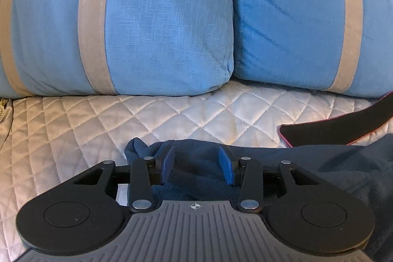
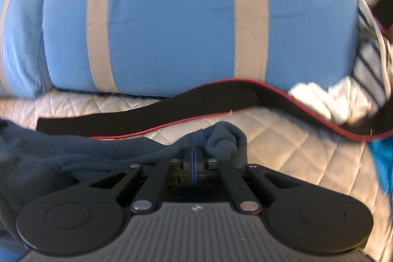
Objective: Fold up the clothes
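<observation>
Left wrist view: left gripper (image 1: 196, 165) fingers apart, navy fleece garment (image 1: 196, 178) lying loose between them.
Right wrist view: right gripper (image 2: 195, 158) fingers clamped on the garment's bunched edge (image 2: 221, 139).
Beyond fingers: black strap (image 2: 147, 112), blue cushions (image 1: 159, 28).

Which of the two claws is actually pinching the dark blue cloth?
The right claw: its jaws are shut on a bunched corner of the cloth. The left claw stands open, the cloth only lying between its pads.

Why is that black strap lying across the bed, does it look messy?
A bit. The black strap snakes crookedly across the quilt below the blue pillows, and white clothes sit heaped at the right.
</observation>
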A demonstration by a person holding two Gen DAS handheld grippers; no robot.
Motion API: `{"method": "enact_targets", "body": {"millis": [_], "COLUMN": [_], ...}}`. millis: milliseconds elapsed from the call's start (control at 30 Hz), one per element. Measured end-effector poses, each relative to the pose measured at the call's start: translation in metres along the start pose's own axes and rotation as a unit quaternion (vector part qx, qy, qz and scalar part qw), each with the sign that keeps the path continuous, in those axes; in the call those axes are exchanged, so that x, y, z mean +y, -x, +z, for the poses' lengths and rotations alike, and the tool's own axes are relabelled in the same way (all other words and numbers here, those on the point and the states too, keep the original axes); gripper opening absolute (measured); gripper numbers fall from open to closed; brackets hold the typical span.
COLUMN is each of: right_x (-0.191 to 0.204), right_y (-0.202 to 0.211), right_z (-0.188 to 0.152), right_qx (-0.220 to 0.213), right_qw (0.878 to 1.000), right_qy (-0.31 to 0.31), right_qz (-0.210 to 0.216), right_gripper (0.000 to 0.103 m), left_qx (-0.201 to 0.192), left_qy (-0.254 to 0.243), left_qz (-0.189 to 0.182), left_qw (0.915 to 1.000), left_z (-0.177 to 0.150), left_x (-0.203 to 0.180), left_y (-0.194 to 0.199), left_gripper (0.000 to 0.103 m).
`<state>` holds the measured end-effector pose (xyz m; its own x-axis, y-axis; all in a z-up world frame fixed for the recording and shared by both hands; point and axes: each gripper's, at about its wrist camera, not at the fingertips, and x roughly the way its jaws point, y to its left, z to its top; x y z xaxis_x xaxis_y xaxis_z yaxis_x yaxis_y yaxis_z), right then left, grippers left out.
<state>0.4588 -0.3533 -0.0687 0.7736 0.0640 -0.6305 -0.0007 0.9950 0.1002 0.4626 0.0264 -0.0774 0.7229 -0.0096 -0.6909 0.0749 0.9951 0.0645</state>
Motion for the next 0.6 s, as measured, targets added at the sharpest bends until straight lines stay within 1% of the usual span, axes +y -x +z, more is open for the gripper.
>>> {"method": "enact_targets", "body": {"millis": [67, 100, 133, 167, 200, 233, 300, 333, 400, 433, 467, 500, 533, 567, 600], "right_x": [0.004, 0.009, 0.014, 0.021, 0.028, 0.036, 0.052, 0.059, 0.073, 0.079, 0.084, 0.089, 0.09, 0.089, 0.088], "right_y": [0.005, 0.012, 0.022, 0.032, 0.043, 0.052, 0.069, 0.076, 0.083, 0.084, 0.082, 0.078, 0.073, 0.067, 0.061], "right_z": [0.001, 0.003, 0.005, 0.007, 0.009, 0.009, 0.005, 0.002, -0.005, -0.009, -0.015, -0.021, -0.027, -0.034, -0.039], "right_qx": [-0.005, -0.018, -0.031, -0.039, -0.044, -0.04, -0.03, -0.023, -0.006, 0.004, 0.016, 0.028, 0.039, 0.052, 0.061], "right_qw": [1.0, 1.0, 0.999, 0.998, 0.998, 0.997, 0.993, 0.992, 0.987, 0.985, 0.984, 0.984, 0.983, 0.983, 0.984], "right_qy": [0.009, 0.02, 0.029, 0.036, 0.043, 0.049, 0.065, 0.074, 0.093, 0.104, 0.117, 0.129, 0.135, 0.135, 0.133], "right_qz": [-0.004, -0.006, 0.0, 0.015, 0.032, 0.053, 0.089, 0.104, 0.13, 0.136, 0.13, 0.124, 0.117, 0.11, 0.106], "right_gripper": [0.015, 0.017, 0.01, 0.007, 0.012, 0.012, 0.013, 0.013, 0.013, 0.014, 0.015, 0.016, 0.016, 0.022, 0.021], "left_qx": [-0.007, -0.018, -0.03, -0.045, -0.06, -0.071, -0.078, -0.073, -0.05, -0.034, -0.018, 0.001, 0.02, 0.028, 0.028], "left_qy": [0.01, 0.009, 0.003, -0.01, -0.022, -0.037, -0.078, -0.098, -0.132, -0.14, -0.148, -0.15, -0.141, -0.127, -0.111], "left_qz": [0.01, 0.012, 0.005, -0.016, -0.037, -0.061, -0.11, -0.118, -0.117, -0.108, -0.099, -0.093, -0.093, -0.1, -0.108], "left_qw": [0.9999, 0.9997, 0.9995, 0.9988, 0.9973, 0.995, 0.9878, 0.9855, 0.983, 0.9837, 0.9839, 0.9843, 0.9854, 0.9865, 0.9875], "left_z": [0.006, 0.01, 0.013, 0.013, 0.014, 0.013, 0.006, 0.0, -0.016, -0.025, -0.034, -0.042, -0.047, -0.05, -0.051], "left_x": [-0.005, -0.01, -0.016, -0.022, -0.029, -0.037, -0.055, -0.062, -0.075, -0.078, -0.08, -0.081, -0.079, -0.075, -0.07], "left_y": [0.016, 0.03, 0.045, 0.061, 0.077, 0.092, 0.118, 0.123, 0.123, 0.117, 0.111, 0.104, 0.096, 0.092, 0.089], "left_gripper": [0.039, 0.038, 0.038, 0.038, 0.038, 0.039, 0.039, 0.039, 0.039, 0.039, 0.039, 0.04, 0.041, 0.041, 0.042]}}
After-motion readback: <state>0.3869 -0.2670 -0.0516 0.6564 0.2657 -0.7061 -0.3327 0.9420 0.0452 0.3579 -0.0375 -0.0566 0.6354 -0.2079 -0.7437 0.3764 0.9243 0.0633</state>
